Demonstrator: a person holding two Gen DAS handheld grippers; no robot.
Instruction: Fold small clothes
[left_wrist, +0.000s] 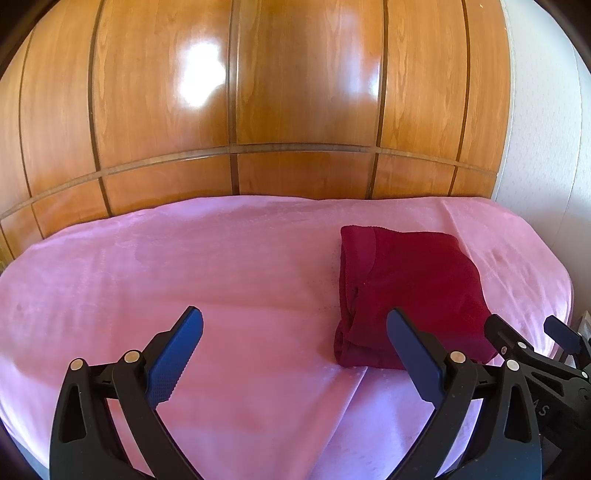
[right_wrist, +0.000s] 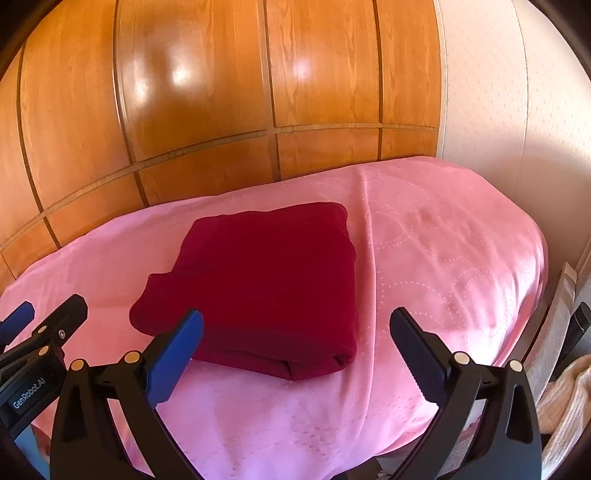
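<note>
Hovering side by side, tilted downward over the bed: left gripper (left_wrist: 293, 325) and right gripper (right_wrist: 297, 326), both gaping wide, gripping nothing. Lying just beyond, folded into a soft, thick rectangle: dark red garment (right_wrist: 266, 284), resting on quilted pink bedspread (right_wrist: 424, 258). Standing behind: glossy wooden panelling (left_wrist: 295, 92).

One folded dark red garment (right_wrist: 266, 284) is counted ahead of the right gripper (right_wrist: 295, 343). Two grippers are seen, the left gripper (left_wrist: 293, 343) included. One pink bedcover (right_wrist: 443, 266) is counted beneath them.
</note>
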